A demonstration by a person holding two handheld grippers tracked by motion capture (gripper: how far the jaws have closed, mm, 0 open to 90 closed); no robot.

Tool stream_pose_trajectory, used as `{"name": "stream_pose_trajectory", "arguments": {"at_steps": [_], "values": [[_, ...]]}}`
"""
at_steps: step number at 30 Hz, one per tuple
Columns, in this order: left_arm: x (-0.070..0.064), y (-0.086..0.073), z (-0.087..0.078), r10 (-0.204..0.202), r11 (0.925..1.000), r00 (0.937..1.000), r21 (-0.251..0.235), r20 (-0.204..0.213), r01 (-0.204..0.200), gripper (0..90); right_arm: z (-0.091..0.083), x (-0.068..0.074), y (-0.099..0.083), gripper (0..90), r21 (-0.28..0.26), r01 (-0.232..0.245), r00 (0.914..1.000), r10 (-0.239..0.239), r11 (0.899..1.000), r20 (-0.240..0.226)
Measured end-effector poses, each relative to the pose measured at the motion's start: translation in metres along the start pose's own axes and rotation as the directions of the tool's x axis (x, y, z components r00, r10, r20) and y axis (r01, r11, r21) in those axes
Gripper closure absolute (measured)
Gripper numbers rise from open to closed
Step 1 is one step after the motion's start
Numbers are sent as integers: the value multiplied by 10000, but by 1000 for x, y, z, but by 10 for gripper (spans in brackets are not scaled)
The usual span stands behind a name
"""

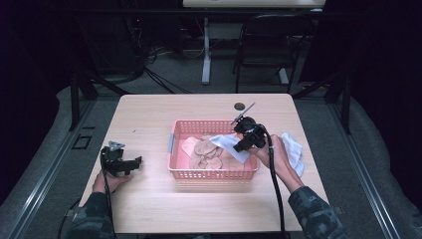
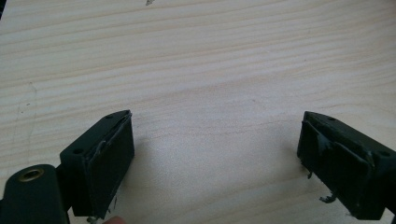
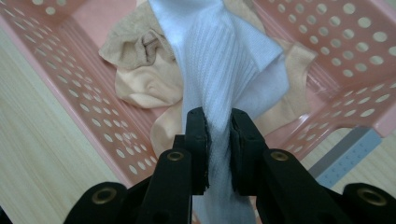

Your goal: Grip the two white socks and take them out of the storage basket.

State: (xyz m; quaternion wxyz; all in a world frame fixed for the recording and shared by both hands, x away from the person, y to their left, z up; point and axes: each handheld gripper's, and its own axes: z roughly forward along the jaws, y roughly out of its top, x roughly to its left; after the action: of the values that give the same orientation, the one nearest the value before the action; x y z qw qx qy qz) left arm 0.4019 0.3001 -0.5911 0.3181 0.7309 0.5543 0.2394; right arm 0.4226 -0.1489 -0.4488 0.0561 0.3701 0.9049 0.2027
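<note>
Right gripper [image 3: 218, 126], frame centre, clenched on white sock [image 3: 219, 60] hanging over pink basket [image 3: 70, 79] w/ beige socks [image 3: 140, 74] inside; left gripper [image 2: 215, 158], lower frame, released, jaws wide apart over bare table [image 2: 210, 70]; white cloth [image 1: 293, 149] right of basket.

Ribbed white knit sock [image 3: 219, 65]; perforated pink plastic basket [image 3: 88, 112]; matt pale wood-grain table [image 2: 196, 70]

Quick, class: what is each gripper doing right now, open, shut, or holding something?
Left gripper: open, holding nothing, above the bare table.
Right gripper: shut on the white sock, over the pink basket.
</note>
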Motion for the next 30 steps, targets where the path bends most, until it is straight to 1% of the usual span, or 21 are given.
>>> {"name": "stream_pose_trajectory", "arguments": {"at_steps": [2, 3, 4, 6, 7, 9, 10, 14, 15, 16, 17, 19, 22, 25, 26, 27, 30], "values": [[0, 0, 0, 0, 10000, 10000, -1, 0, 0, 107, -4, 0, 1, 792, -118, 32, 10000, -32, 9999, 7], [0, 0, 0, -2, 10000, 10000, 1, -1, 2, 107, -5, 1, 1, 792, -204, -53, 10000, 53, 9998, 1], [0, 0, 0, 1, 10000, 10000, 0, 2, -1, 107, -8, 0, 2, 792, -164, 41, 10000, -40, 9999, 65], [0, 0, 0, -2, 10000, 10000, -1, 0, 2, 107, -11, 0, 2, 792, -301, 28, 10000, -26, 9995, 55], [0, 0, 0, 2, 10000, 10000, 3, 2, -2, 107, -14, -1, 3, 792, -212, 97, 9999, -95, 9997, 59], [0, 0, 0, -4, 10000, 10000, 0, 1, 4, 107, -18, -1, 3, 791, -332, 59, 10000, -56, 9994, 79], [0, 0, 0, 0, 10000, 10000, 2, -1, 0, 107, -20, -2, 4, 791, -278, 102, 9999, -101, 9996, 67], [0, 0, 0, -5, 10000, 10000, -2, -1, 5, 107, -28, -1, 5, 790, -414, 49, 10000, -46, 9991, 71], [0, 0, 0, -5, 10000, 10000, -1, 0, 5, 107, -30, -2, 6, 790, -377, 145, 9999, -141, 9992, 93], [0, 0, 0, -5, 10000, 10000, -1, 0, 5, 107, -31, -1, 6, 790, -504, 73, 9999, -70, 9987, 74], [0, 0, 0, -5, 10000, 10000, -1, -2, 5, 107, -34, -1, 6, 790, -400, 184, 9998, -179, 9990, 121], [0, 0, 0, -5, 10000, 10000, -1, -2, 5, 107, -38, 1, 7, 789, -521, 186, 9997, -179, 9985, 152], [0, 0, 0, -1, 10000, 10000, 0, 2, 1, 107, -43, 1, 9, 789, -467, 289, 9995, -282, 9985, 162], [0, 0, 0, -6, 10000, 10000, -1, -1, 6, 107, -51, 3, 11, 789, -612, 320, 9993, -307, 9976, 221], [0, 0, 0, -2, 10000, 10000, -1, -1, 2, 107, -54, 3, 11, 789, -541, 394, 9990, -382, 9978, 227], [0, 0, 0, -3, 10000, 10000, 0, -2, 3, 107, -57, 3, 11, 789, -629, 393, 9989, -376, 9972, 281], [0, 0, 0, -4, 10000, 10000, 1, -1, 4, 107, -64, 2, 11, 788, -631, 412, 9987, -391, 9972, 338]]}}
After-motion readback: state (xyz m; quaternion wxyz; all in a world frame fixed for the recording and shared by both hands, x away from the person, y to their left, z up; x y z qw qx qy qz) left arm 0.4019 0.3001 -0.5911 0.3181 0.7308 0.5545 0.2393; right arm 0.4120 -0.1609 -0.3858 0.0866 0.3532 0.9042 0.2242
